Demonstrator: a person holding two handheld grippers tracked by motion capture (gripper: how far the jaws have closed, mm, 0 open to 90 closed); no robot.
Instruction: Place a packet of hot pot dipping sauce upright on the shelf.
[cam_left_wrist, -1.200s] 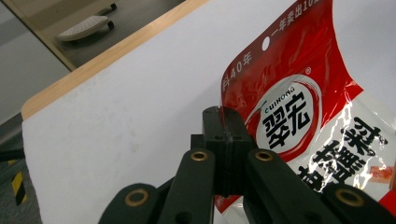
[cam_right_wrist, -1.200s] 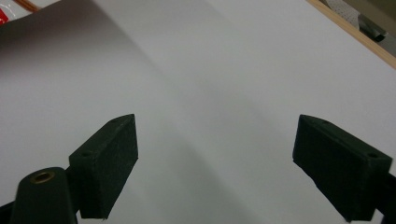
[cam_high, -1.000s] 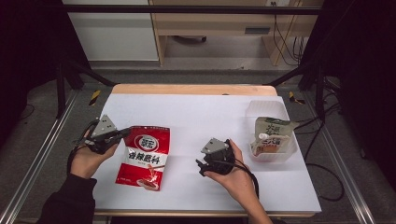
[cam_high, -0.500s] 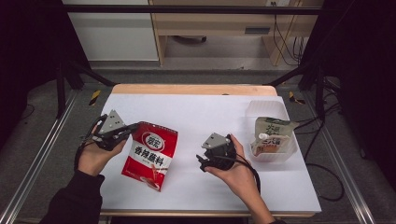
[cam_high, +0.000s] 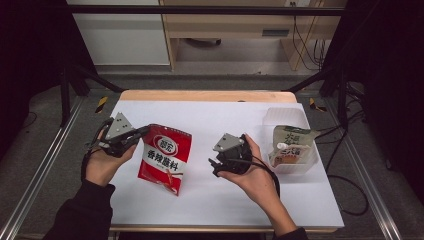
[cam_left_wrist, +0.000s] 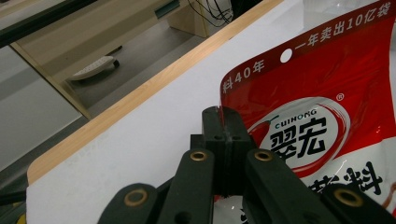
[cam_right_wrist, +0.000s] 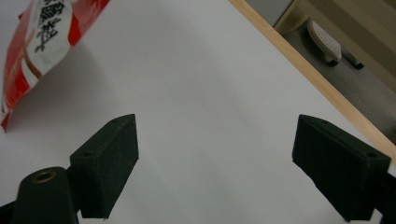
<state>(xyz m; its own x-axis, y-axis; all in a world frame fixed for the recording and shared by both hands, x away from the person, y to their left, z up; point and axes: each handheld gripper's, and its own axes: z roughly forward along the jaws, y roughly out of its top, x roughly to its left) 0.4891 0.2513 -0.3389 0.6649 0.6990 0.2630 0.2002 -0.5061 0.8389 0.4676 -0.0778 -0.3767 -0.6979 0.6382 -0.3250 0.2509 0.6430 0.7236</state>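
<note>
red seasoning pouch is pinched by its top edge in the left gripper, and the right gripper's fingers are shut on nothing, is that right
Not quite. The red seasoning pouch is indeed pinched by its top edge in the left gripper, but the right gripper is not shut: the right gripper view shows its fingers standing wide apart over the bare white table, with nothing between them.

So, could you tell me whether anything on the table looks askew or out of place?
Only the red seasoning pouch: the left gripper pinches its upper left corner, so it hangs tilted, lower end by the white tabletop. The right gripper is open, holding nothing. The pale pouch leans inside the clear tub.
</note>
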